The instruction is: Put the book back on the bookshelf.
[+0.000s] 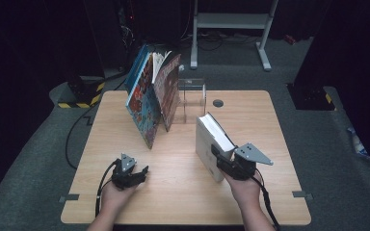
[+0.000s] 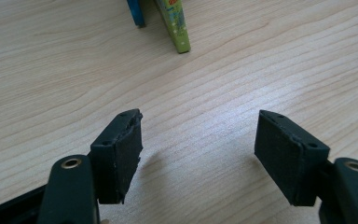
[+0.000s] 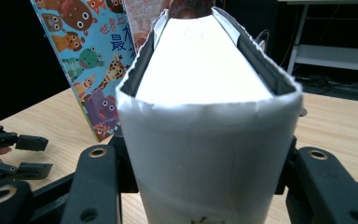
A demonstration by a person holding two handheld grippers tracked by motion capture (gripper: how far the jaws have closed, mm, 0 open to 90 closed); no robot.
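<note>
1. White book [image 1: 211,140]: upright on tabletop [image 1: 183,192], spine clasped between jaws of right tool [image 1: 224,161]; no readable title.
2. Left tool [image 1: 134,174]: jaws apart, nothing between, low over bare wood.
3. Picture books [image 1: 151,96]: leaning behind; cartoon-animal cover [image 3: 91,70] bearing Chinese characters, partly legible.
</note>
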